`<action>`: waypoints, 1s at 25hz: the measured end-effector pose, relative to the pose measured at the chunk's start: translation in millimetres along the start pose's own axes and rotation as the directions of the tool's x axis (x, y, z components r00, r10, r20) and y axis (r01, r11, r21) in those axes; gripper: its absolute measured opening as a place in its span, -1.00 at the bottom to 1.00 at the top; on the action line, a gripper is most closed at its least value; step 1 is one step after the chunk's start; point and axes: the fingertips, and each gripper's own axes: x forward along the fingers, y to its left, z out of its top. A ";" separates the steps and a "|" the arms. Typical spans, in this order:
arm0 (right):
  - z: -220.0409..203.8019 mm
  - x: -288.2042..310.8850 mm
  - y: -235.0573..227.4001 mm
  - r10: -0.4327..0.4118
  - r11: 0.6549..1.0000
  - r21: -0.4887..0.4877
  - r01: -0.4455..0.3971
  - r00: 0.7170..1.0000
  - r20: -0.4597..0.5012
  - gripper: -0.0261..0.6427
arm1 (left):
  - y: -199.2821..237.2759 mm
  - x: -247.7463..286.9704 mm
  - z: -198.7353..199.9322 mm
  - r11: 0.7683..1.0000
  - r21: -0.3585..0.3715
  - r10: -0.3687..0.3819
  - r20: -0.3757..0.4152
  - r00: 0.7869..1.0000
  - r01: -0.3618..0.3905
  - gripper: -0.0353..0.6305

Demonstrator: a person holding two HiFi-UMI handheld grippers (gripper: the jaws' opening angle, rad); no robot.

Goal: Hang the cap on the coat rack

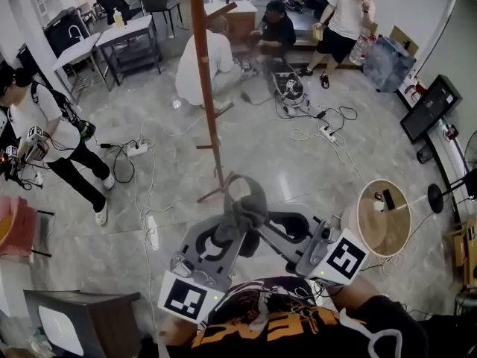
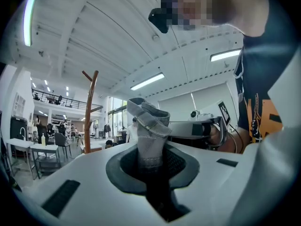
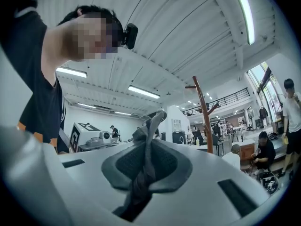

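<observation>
Both grippers were clenched on the grey cap [image 1: 244, 209], which hung bunched in the air between them, low in the head view at about 6 o'clock from the coat rack [image 1: 203, 88]. The left gripper [image 1: 232, 228] had its fingers pinched on a folded band of the cap's fabric. The right gripper [image 1: 259, 226] had its fingers closed on a twisted fold from the other side. The cap touched neither the rack nor the floor.

The step in hand looked like the carry toward the rack, whose wooden pole stood well apart, toward 12 o'clock. Its short pegs angled off the pole, one near the top [image 1: 223, 9].

Done well, the two grips would probably draw apart a little first, since the crumpled cloth offered no clear opening for a peg. Approaching from 6 o'clock, with the open loop or crown facing the pole and raised above the peg tip, should let it drop over cleanly. One gripper ought to let go only once the peg carried the weight. Cables [image 1: 141, 171] trailed on the floor near the base, so footing deserved care.
</observation>
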 end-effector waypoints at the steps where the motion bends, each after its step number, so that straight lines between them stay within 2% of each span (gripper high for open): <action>1: -1.5 9.3 -2.9 -0.003 1.000 -0.003 0.003 1.000 0.000 -0.78 | 10.4 -1.3 -0.6 1.000 -0.004 -0.006 -0.002 1.000 0.006 -0.67; 6: -3.7 42.7 -21.5 -0.006 1.000 -0.017 0.006 1.000 0.008 -0.78 | 52.5 1.0 2.1 0.997 -0.065 -0.035 0.029 0.999 0.036 -0.67; 11: -2.1 61.8 -56.5 0.001 1.000 -0.029 0.000 1.000 0.021 -0.78 | 84.9 24.4 6.2 0.996 -0.067 -0.049 0.042 0.998 0.052 -0.67; 25: 1.2 95.7 -160.7 0.078 0.997 0.005 -0.078 0.995 0.054 -0.78 | 153.2 105.1 10.4 0.997 -0.049 0.053 0.025 0.998 -0.051 -0.67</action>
